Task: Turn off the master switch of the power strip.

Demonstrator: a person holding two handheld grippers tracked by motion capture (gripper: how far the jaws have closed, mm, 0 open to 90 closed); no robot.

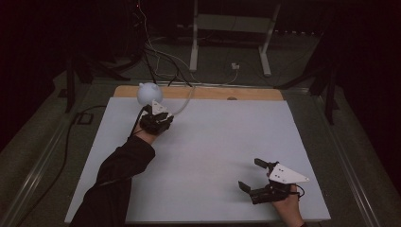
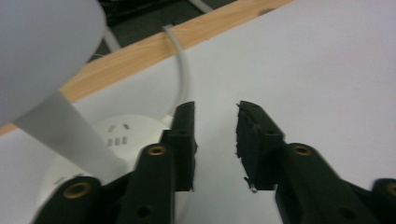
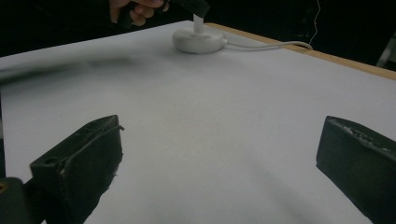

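left gripper: hovering at lamp base, jaws parted, gripping nothing | right gripper: idling wide apart over table, likely clearing workspace

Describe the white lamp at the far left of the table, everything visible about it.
The lamp is white and looks like matte plastic: a round globe head, a flat slanted neck and a round disc base with small grey markings. It stands near the board's far left edge. A white cord runs from the base over the wooden edge. The left tool, jaws apart, sits just beside the base; contact cannot be told. It does not look lit.
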